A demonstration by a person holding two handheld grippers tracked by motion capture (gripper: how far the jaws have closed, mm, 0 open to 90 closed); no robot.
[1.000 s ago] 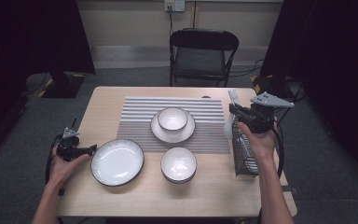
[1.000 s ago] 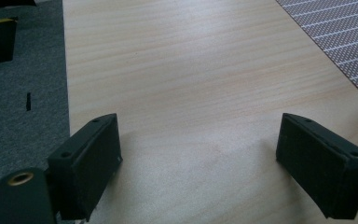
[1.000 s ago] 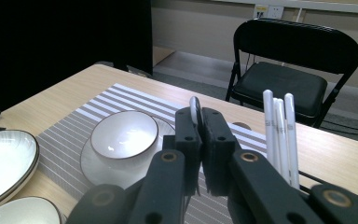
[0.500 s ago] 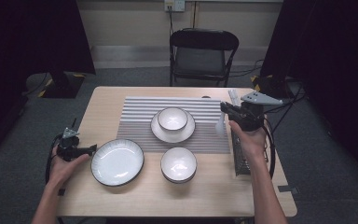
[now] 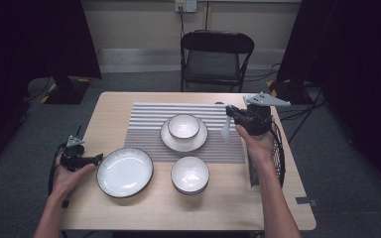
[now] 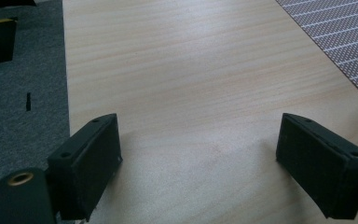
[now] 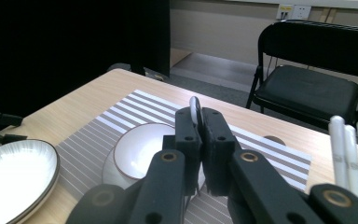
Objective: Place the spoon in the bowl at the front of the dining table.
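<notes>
My right gripper (image 5: 230, 113) (image 7: 198, 116) is shut on a white spoon (image 5: 225, 130) (image 7: 194, 106). It hangs over the right part of the striped mat (image 5: 149, 121), just right of a white bowl (image 5: 183, 126) (image 7: 137, 148) that sits on a saucer (image 5: 171, 140). The spoon's thin edge sticks up between the pressed jaws. At the table's left edge my left gripper (image 5: 97, 158) (image 6: 198, 128) rests open on bare wood, beside a large white plate (image 5: 124, 171) (image 7: 14, 172), with nothing between its jaws.
A second white bowl (image 5: 190, 173) stands near the front of the mat. A wire basket (image 5: 279, 158) lies along the table's right edge, with white utensil handles (image 7: 349, 149). A black folding chair (image 5: 216, 57) stands behind the table.
The right gripper has carried the spoon leftward, from above the basket to over the mat beside the bowl on the saucer. The left gripper has stayed put.
</notes>
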